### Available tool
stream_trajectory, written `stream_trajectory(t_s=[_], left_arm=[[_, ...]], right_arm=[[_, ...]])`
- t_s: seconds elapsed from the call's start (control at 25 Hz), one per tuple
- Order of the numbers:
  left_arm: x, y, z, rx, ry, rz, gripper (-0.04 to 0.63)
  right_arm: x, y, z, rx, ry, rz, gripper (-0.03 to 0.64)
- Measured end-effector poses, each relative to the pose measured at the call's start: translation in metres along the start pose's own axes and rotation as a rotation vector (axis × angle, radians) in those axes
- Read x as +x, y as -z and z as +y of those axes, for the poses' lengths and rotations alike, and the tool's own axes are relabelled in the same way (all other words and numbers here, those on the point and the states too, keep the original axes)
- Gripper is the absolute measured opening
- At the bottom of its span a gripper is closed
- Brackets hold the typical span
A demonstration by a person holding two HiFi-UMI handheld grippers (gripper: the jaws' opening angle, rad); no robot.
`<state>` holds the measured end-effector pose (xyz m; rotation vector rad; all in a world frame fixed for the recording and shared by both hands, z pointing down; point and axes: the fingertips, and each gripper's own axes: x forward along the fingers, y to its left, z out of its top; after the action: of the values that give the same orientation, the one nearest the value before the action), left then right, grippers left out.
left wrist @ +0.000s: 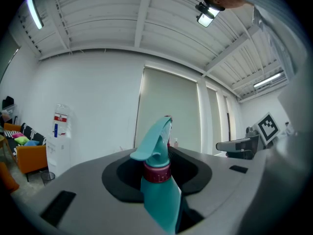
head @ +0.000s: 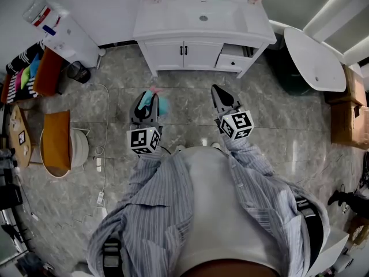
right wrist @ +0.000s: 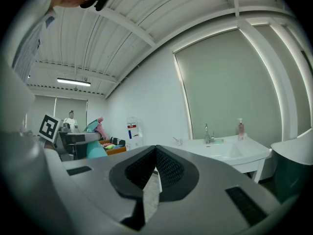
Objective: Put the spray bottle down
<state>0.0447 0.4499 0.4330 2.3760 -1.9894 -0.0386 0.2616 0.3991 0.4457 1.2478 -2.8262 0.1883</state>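
A teal spray bottle with a dark red collar and a teal trigger head stands up between the jaws of my left gripper, which is shut on its neck. In the head view the bottle shows as teal and pink at the left gripper, held in the air in front of the person's body above the tiled floor. My right gripper hangs beside it, about level. Its jaws meet at the tips in the right gripper view, with nothing between them.
A white vanity with a sink, tap and soap bottle stands straight ahead. A white oval basin is at the right, cardboard boxes beyond it. A water dispenser, orange seats and floor cables lie left.
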Motion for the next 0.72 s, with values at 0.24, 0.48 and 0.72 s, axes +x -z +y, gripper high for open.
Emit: stream_trajectory(t_s=[0.24,0.48,0.72], left_arm=[[-0.002,0.002,0.028,-0.008,0.012,-0.002,0.134],[-0.002,0.004,0.058,-0.016,0.027,-0.004,0.133],[0.010,0.008,0.075,-0.029,0.031,-0.001,0.133]], right_arm=[[0.018,0.001,0.019,-0.007,0.016,0.005,0.015],[0.036,0.002,0.040,-0.010,0.033,0.004,0.015],[0.054,0.002,0.040,-0.013,0.042,0.014,0.015]])
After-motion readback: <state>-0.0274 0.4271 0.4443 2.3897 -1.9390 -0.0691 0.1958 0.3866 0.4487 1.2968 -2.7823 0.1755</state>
